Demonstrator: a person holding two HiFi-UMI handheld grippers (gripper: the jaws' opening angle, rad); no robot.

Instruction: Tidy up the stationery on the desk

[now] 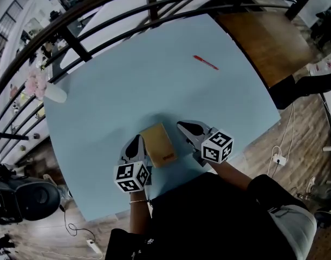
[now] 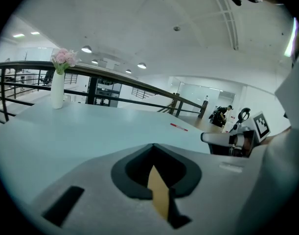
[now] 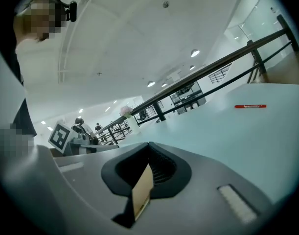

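- At the near edge of the light-blue desk (image 1: 127, 91), a tan notebook (image 1: 158, 144) sits between the two grippers.
- The left gripper (image 1: 137, 145) has its jaws closed down to a thin seam, with the notebook's tan edge (image 2: 160, 197) pinched in it.
- The right gripper (image 1: 188, 129) is closed the same way on the opposite side; its own view shows the notebook (image 3: 142, 192) clamped on edge in its jaws.
- A red pen (image 1: 206, 62) lies alone, well apart, toward the far side of the desk.
- The only container is a white vase (image 1: 52, 93) at the far left corner, upright, holding pink flowers (image 1: 35, 83).
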